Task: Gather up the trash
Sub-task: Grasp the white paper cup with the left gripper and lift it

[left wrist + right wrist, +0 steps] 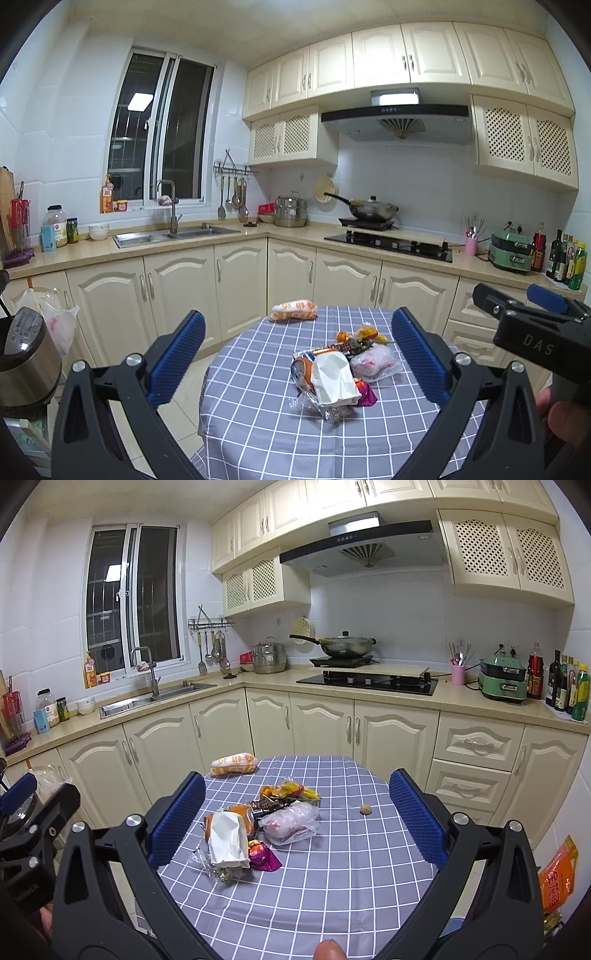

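Both grippers hover spread wide and empty: left gripper point(298, 360), right gripper point(297, 818) with "DAS" legible on its black body. The heap of crumpled wrappers and plastic bags point(258, 827) lies mid-table on the blue-grey checked tablecloth point(332, 878), and beyond it sits an orange-and-white printed snack bag point(233, 764), its print unreadable.

Wide-open left claw point(298, 360) above trash pile point(338, 373)

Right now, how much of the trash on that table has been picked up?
None, by the look of it. The left gripper and right gripper are both open and empty above the checked tablecloth. Still left: the wrapper pile, the orange bread bag at the far edge and a small crumb.
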Available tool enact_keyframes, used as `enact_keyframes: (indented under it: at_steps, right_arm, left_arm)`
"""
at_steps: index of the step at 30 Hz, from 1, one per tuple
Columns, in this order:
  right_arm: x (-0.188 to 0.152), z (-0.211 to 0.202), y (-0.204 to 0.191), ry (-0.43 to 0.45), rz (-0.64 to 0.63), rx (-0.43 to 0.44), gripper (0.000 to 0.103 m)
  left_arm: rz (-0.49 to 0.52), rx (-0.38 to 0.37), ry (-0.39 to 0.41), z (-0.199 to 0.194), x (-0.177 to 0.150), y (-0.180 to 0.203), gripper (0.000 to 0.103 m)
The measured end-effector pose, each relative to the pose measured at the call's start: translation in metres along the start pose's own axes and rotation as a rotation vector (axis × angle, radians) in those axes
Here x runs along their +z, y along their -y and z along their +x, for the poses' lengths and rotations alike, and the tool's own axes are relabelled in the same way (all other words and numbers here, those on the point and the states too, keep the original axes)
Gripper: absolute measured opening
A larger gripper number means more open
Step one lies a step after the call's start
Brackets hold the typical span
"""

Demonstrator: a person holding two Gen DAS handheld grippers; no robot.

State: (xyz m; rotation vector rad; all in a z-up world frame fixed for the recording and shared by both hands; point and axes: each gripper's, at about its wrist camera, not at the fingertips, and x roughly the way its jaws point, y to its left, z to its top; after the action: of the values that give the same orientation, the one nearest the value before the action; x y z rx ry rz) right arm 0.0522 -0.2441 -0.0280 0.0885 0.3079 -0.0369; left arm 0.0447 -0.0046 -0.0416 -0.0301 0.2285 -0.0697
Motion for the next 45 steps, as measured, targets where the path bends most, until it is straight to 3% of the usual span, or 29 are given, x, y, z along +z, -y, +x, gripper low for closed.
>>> enact_keyframes:
  at_steps: [7,16,26,27,28,31,36,45]
  right_arm:
    - [-0.025,0.038,0.020,-0.095,0.021,-0.039,0.098]
    - [-0.072,0.097,0.043,-0.257,0.055,-0.070,0.098]
    - [-0.100,0.129,0.052,-0.346,0.068,-0.068,0.098]
    - [-0.102,0.130,0.051,-0.350,0.063,-0.064,0.098]
    - [-0.103,0.131,0.050,-0.355,0.060,-0.058,0.098]
    - [-0.104,0.132,0.049,-0.358,0.058,-0.049,0.098]
    - [-0.107,0.132,0.039,-0.365,0.047,-0.012,0.098]
    - [-0.116,0.141,0.002,-0.426,-0.010,0.116,0.098]
  left_arm:
    - [0.024,-0.003,-0.103,0.047,-0.029,0.009,0.099]
    - [0.049,-0.022,-0.303,0.143,-0.080,0.027,0.099]
    - [0.135,-0.040,-0.441,0.233,-0.118,0.056,0.098]
    - [0.136,-0.050,-0.451,0.237,-0.120,0.056,0.096]
    - [0.132,-0.068,-0.463,0.240,-0.121,0.056,0.075]
    - [0.089,-0.127,-0.465,0.241,-0.119,0.047,0.062]
    - [0.039,-0.142,-0.427,0.223,-0.115,0.027,0.056]
    - [-0.071,-0.122,-0.398,0.197,-0.116,-0.017,0.056]
